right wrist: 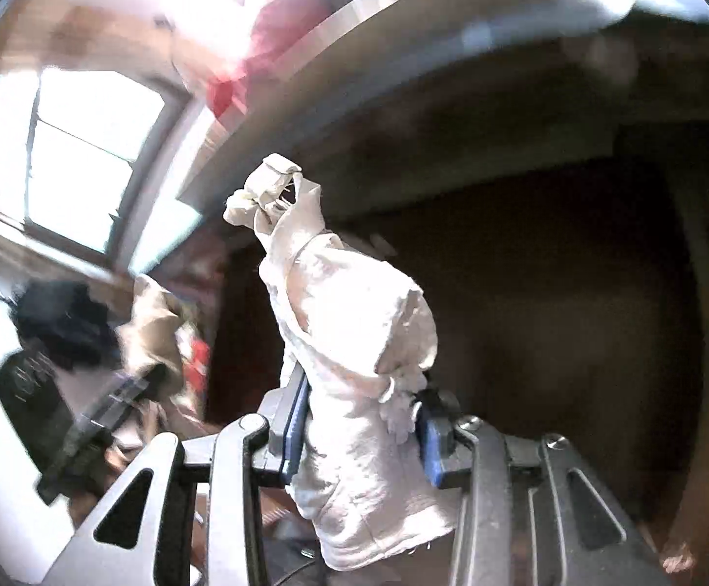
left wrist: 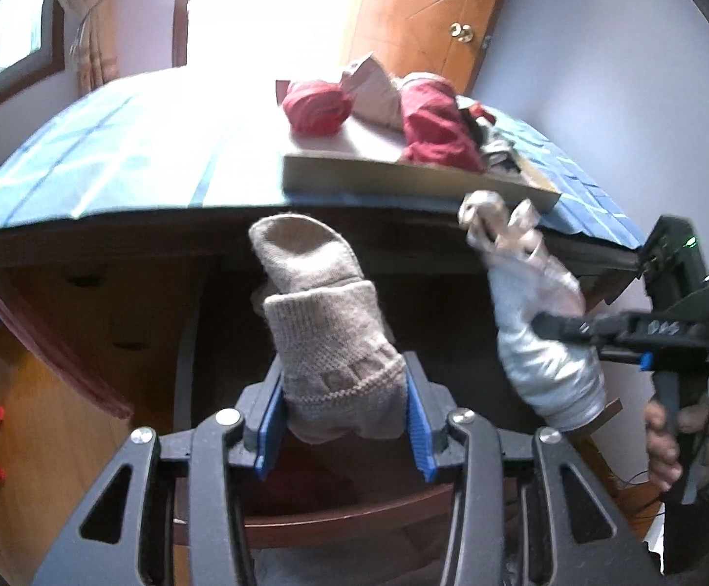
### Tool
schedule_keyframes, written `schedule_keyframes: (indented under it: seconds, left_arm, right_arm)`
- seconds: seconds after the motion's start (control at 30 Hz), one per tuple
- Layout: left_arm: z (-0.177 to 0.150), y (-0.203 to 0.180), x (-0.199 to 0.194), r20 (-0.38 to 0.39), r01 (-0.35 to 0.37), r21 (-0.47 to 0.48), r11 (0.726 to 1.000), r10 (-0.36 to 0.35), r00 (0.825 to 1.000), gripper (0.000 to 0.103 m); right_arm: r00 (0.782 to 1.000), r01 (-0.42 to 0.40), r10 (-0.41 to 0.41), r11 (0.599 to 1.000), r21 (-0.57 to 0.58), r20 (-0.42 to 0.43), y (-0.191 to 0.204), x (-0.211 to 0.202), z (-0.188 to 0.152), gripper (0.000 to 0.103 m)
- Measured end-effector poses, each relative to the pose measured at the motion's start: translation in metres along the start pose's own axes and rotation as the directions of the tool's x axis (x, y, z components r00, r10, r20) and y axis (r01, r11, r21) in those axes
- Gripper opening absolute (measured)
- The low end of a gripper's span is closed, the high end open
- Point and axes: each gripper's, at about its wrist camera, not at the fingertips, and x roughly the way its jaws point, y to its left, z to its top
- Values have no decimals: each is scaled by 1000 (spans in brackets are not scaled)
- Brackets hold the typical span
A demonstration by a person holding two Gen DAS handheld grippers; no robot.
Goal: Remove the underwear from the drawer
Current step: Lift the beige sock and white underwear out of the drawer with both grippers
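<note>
Left wrist view: a bench (left wrist: 124, 156) under a blue checked cloth is seen, and on it a flat grey board (left wrist: 403, 173) carrying red garments (left wrist: 315, 107) and other crumpled cloth. Dark wooden furniture (left wrist: 110, 303) lies below the bench edge, directly behind both held items. An orange door (left wrist: 427, 10) and a curtained window (left wrist: 12, 29) are seen only in this view, as is the person's hand (left wrist: 681, 439) on the right gripper's handle. In the blurred right wrist view, a bright window (right wrist: 90, 156) is shown instead. The left gripper (left wrist: 344, 420) has its jaws closed on a beige knitted sock (left wrist: 325, 332). The right gripper (right wrist: 359, 434) has its jaws clamped on a white piece of underwear (right wrist: 354, 342), held up below the bench edge.
</note>
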Motion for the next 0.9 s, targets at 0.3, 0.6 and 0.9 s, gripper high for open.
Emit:
schedule_keyframes:
  seconds: [0.3,0.6,0.9]
  left_arm:
    - [26,-23,-29,147,-13,74,997,2,989,42]
    - [63,-34,-36,270,-78,137,988,38,962,42]
    - [87,-40,-25,315,-146,151,978,92,945,42]
  right_arm:
    - [971,-33,57,994,-104,230,80,-53,-4,41]
    - [925,-25,84,987,-160,371,116,-73,9,41]
    - [902,-29,95,987,-160,421,126,-72,33,41]
